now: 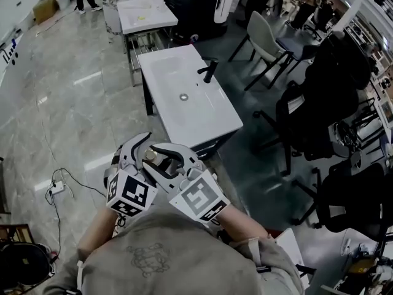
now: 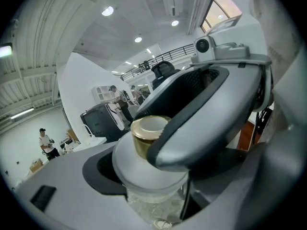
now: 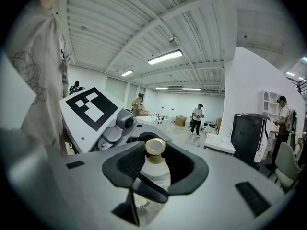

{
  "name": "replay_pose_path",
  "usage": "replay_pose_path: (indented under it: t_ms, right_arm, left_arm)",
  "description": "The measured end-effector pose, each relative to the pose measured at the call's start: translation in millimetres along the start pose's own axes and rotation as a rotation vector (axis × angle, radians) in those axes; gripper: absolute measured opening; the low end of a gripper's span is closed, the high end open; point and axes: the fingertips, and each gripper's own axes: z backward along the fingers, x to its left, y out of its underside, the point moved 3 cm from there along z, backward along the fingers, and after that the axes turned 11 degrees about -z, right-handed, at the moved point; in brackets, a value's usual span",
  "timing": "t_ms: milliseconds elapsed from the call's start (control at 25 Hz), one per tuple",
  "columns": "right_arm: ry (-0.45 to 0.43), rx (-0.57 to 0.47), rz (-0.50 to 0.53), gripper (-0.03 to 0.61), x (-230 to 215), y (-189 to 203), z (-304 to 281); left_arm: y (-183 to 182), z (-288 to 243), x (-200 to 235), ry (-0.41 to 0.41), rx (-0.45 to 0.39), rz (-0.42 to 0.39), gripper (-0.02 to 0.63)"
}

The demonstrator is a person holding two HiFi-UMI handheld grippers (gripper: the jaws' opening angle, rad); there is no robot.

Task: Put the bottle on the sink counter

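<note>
Gold-capped clear bottle (image 1: 150, 156) is clamped by fingers of left gripper (image 1: 140, 155) and right gripper (image 1: 167, 160); glossy white sink bench (image 1: 202, 118) ahead with black faucet (image 1: 210, 70); dark chairs (image 1: 307, 121) beside.

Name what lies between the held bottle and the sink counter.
In the head view, only a strip of floor lies between bottle and sink counter.

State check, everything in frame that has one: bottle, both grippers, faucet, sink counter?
bottle: capped, upright, held in the air short of the counter.
left gripper: shut on bottle.
right gripper: shut on bottle.
faucet: no water running.
sink counter: bottle not on it yet.
</note>
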Motion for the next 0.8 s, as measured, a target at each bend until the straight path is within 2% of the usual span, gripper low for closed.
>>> replay_pose_path:
  t_ms: [280, 800]
  right_arm:
    - [0.018, 0.004, -0.028, 0.137, -30, -12, -52]
    - [0.045, 0.059, -0.085, 0.137, -99, -32, -165]
  left_arm:
    - [29, -19, 51, 0.029, 0.007, -0.011, 0.328]
    - [92, -65, 154, 0.097, 0.011, 0.015, 0.328]
